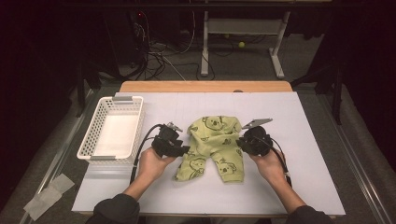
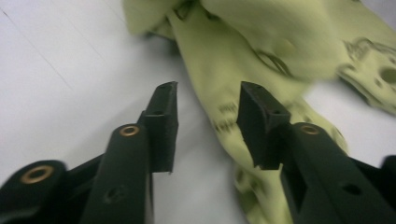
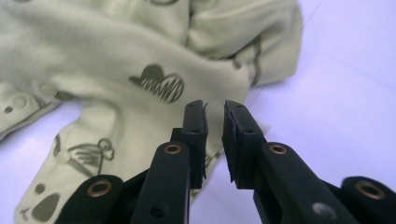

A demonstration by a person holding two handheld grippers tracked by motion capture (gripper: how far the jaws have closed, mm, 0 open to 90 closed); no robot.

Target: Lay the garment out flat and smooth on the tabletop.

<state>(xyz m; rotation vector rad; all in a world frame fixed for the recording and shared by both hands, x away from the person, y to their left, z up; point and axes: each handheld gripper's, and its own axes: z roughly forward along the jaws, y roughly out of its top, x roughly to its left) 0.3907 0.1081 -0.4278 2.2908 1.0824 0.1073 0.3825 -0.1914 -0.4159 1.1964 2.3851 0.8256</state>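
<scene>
Lying crumpled on the white table (image 1: 299, 140) between my two grippers was the green koala-print garment (image 1: 212, 147). My left gripper (image 2: 208, 123) had its jaws parted over one cloth leg, pads pressing nothing. My right gripper (image 3: 214, 140) hung just above the fabric's edge, jaws slightly apart, nothing pinched between them.
</scene>
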